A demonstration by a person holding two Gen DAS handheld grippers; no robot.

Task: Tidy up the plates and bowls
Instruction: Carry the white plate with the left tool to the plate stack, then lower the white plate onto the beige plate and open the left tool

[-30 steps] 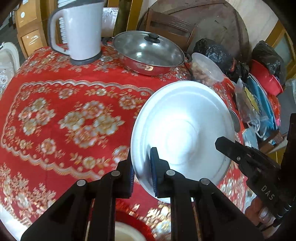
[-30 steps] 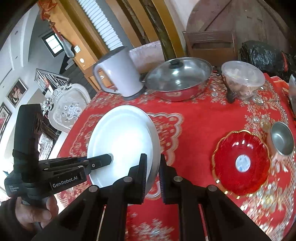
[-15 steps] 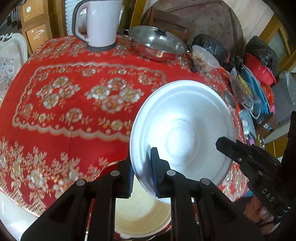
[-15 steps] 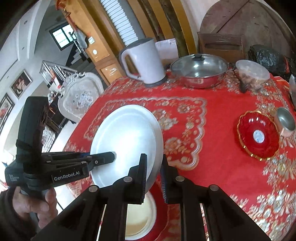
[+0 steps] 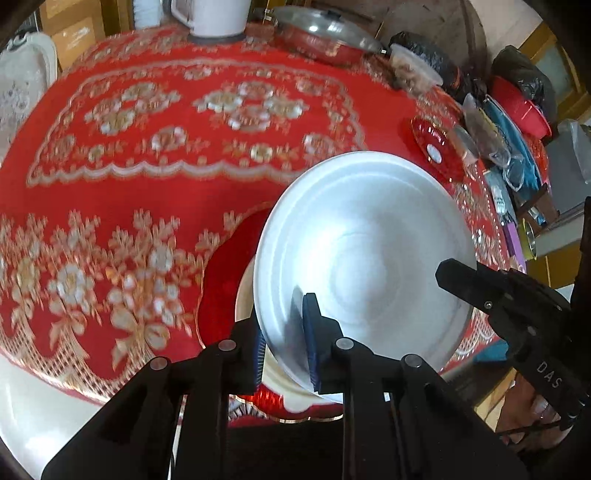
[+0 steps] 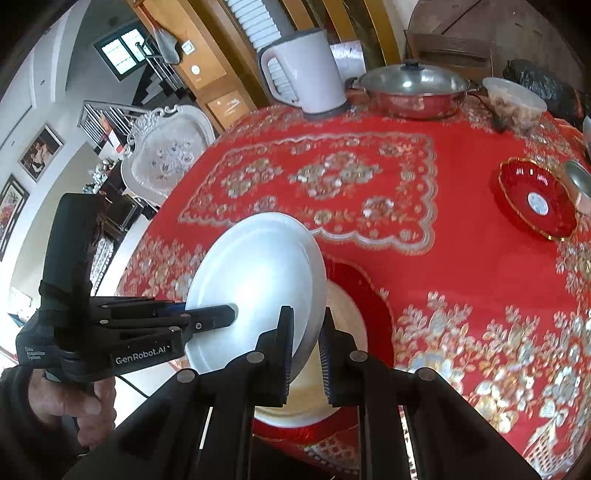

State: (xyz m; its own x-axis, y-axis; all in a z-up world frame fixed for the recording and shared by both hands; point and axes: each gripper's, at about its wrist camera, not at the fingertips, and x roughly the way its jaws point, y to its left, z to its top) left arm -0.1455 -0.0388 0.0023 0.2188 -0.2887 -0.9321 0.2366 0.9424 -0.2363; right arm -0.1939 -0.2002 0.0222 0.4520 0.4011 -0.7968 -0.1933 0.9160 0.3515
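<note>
Both grippers, the left gripper and the right gripper, stayed clamped on the silver plate's rim. They had carried it back from the far table to hang over the near red-rimmed plate, probably for stacking.

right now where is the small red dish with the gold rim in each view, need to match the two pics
Left wrist view: the small red dish sits upper right, seen edge-on, beyond the held white plate.
Right wrist view: the dish lies at the right edge, mid-height, seen from above.
Shared landmark: the lidded steel pot at the table's far side.
</note>
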